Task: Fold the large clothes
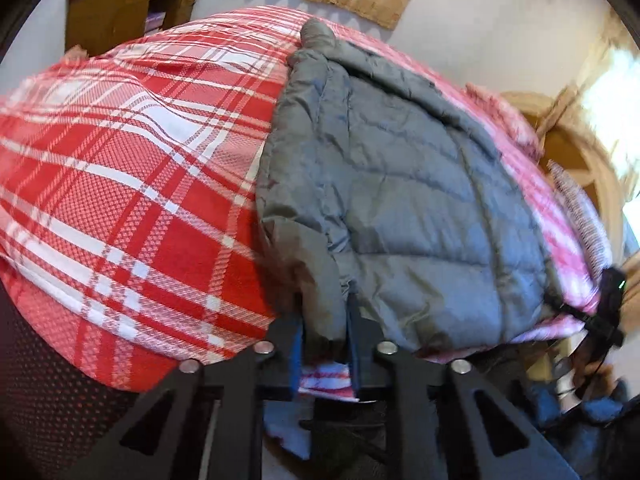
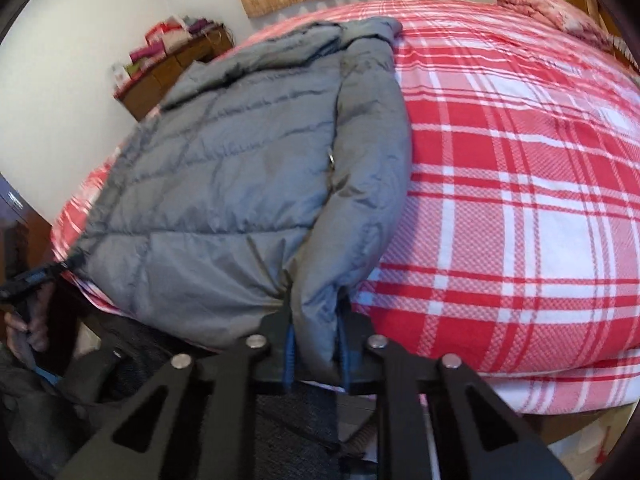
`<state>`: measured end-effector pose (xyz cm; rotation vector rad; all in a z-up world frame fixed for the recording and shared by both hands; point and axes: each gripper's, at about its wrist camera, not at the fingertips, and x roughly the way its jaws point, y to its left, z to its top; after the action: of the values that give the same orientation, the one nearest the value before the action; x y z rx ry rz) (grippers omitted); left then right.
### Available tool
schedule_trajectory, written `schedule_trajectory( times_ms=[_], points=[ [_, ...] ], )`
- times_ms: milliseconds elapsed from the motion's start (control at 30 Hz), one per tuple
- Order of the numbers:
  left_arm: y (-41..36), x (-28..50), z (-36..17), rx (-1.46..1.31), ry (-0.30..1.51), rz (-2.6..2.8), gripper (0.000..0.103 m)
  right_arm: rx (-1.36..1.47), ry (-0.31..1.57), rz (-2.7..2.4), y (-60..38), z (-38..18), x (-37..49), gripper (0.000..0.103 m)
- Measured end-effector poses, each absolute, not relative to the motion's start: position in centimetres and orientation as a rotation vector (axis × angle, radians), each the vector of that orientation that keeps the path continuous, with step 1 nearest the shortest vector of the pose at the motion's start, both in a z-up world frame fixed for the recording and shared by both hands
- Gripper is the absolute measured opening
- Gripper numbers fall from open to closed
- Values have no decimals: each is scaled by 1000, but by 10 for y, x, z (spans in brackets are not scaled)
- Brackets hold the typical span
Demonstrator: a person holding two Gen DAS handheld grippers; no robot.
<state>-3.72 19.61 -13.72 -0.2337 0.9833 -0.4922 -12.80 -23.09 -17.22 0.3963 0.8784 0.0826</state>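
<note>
Both tools [image 1: 325,312] [image 2: 316,312] pinch jacket [image 1: 400,184] hem, hood farthest.

We see a wide bed [image 1: 120,184] covered by a red-and-white plaid cotton sheet. A grey quilted puffer jacket [image 1: 400,200] lies flat on it, hem at the near edge, hood toward the far side. A pink floral pillow [image 2: 540,6] rests at a far corner.
</note>
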Motion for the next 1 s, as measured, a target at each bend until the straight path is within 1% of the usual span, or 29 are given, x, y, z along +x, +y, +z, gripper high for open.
schedule_trajectory(
  times_ms=[100, 333, 467, 567, 733, 833, 1000],
  points=[
    [199, -42, -118, -288, 918, -541, 12, 460, 788, 137, -237, -151, -136, 16],
    [213, -62, -54, -449, 693, -682, 12, 472, 579, 196, -238, -87, -156, 16],
    [215, -77, -15, -439, 588, -716, 12, 453, 486, 228, -238, -50, -171, 16],
    [220, -86, 9, -425, 547, -721, 12, 436, 444, 233, -239, -28, -182, 16],
    [229, -100, 53, -391, 465, -701, 12, 445, 306, 251, -246, 14, -200, 16],
    [232, -84, 70, -412, 450, -657, 12, 425, 236, 241, -250, 35, -188, 16],
    [222, 1, 74, -475, 551, -547, 12, 448, 247, 210, -269, 48, -115, 16]
  ],
)
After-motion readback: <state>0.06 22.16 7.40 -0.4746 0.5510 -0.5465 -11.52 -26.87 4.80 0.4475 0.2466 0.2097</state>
